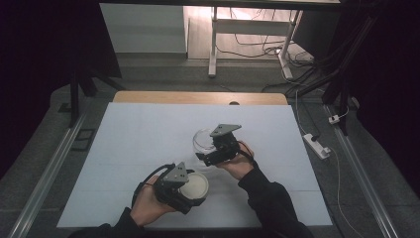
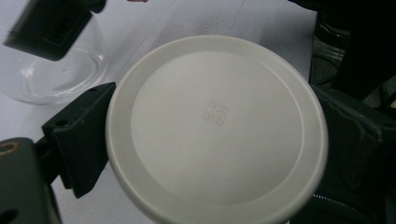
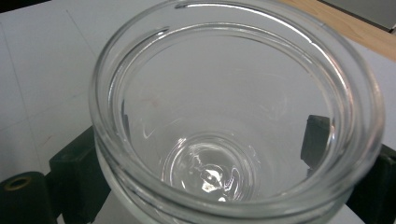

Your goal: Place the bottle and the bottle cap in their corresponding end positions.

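From the high view, my left gripper (image 1: 190, 191) sits at about six o'clock on the white table (image 1: 129, 148), its jaws pinching a round cream plastic lid (image 1: 194, 185) by opposite edges, flat face up. My right gripper (image 1: 208, 153) is just up and to the right, at about one o'clock from the lid, clamped around a clear glass jar (image 1: 202, 139) that stands near the table's middle. Lid and jar are near each other but apart.

In the left gripper view, the lid (image 2: 217, 128) lies nearly face-on to the camera, so its short axis points toward the lens; a small square mark is moulded near its centre. One black jaw presses the rim at nine o'clock, the other at three o'clock. The jar (image 2: 56, 79) shows at ten o'clock, with the right gripper (image 2: 46, 28) over it. I judge the lid light and stiff, a bit slick at the rim, so an edge-to-edge hold across its full width suits it.

In the right gripper view, the jar (image 3: 233, 116) looks empty, mouth open toward the camera, its long axis running from the thick rim down to the base. My jaws grip the wall below the rim, at eight and four o'clock. Glass is heavy, smooth and breakable, so I would squeeze firmly but not hard.
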### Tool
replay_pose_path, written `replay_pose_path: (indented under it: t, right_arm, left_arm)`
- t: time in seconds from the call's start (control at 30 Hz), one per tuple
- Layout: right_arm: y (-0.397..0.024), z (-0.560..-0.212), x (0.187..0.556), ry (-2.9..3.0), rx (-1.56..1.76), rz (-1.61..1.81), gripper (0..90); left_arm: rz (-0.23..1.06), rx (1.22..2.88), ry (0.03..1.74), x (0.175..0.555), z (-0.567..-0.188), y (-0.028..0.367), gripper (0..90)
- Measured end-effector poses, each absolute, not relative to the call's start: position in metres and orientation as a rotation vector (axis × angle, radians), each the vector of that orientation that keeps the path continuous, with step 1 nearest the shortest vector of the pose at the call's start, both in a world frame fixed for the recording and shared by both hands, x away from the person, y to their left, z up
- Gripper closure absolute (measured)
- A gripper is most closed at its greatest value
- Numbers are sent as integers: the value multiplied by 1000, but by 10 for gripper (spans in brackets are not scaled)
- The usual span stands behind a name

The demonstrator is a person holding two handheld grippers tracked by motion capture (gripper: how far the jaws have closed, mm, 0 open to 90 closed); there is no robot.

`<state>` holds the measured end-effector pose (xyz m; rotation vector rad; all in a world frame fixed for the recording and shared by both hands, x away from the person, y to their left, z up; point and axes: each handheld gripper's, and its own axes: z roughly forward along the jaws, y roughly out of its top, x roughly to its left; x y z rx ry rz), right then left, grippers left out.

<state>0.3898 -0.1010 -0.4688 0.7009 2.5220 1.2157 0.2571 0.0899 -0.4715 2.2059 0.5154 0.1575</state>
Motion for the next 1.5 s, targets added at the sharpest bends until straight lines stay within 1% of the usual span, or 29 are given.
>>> replay_pose_path:
  t: [0.9,1.5]
  right_arm:
    - [-85,-477,426,2497,754,1160,67]
    - [-79,-485,449,2465,794,1136,67]
  left_arm:
    - [160,2219,540,280,-509,73,77]
    - [182,2298,561,291,-532,64,77]
